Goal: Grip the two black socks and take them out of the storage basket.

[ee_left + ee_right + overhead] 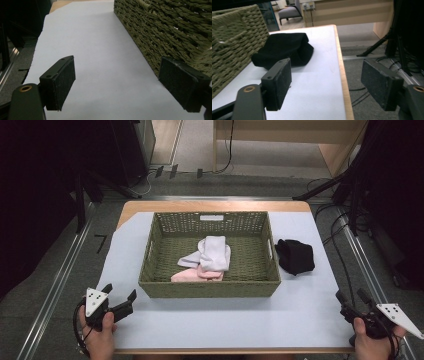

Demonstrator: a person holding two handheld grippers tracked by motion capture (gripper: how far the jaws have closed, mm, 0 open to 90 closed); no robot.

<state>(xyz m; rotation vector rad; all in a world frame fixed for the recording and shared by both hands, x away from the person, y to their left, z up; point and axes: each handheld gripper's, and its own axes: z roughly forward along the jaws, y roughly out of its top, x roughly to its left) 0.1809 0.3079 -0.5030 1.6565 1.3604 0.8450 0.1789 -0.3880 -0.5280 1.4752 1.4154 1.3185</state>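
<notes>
Hard to tell what the pink cloth [196,274] and white cloth [214,253] in the basket [159,288] are, heaped as they lie; likewise the black cloth [295,256], a dark lump with no readable folds. Cut off at the bottom edge of the high view: both forearms, only the hands showing. Right jaw of the right gripper [353,300] out past the table edge [342,72] in its own view, over the floor, its tip partly cropped. Left gripper [120,296] held low at the near left corner, hand [100,335] wrapped round the grip, jaws spread wide and released, nothing between them but pale sheet [100,65]; basket wall [175,32] just beside the right jaw, touching or not unclear. Right gripper at the near right corner, hand [372,342] under it, jaws likewise apart and empty. Black cloth [283,51] ahead of the left jaw, beyond its tip, lying on the sheet just beside the basket [234,37], well apart from both fingers
</notes>
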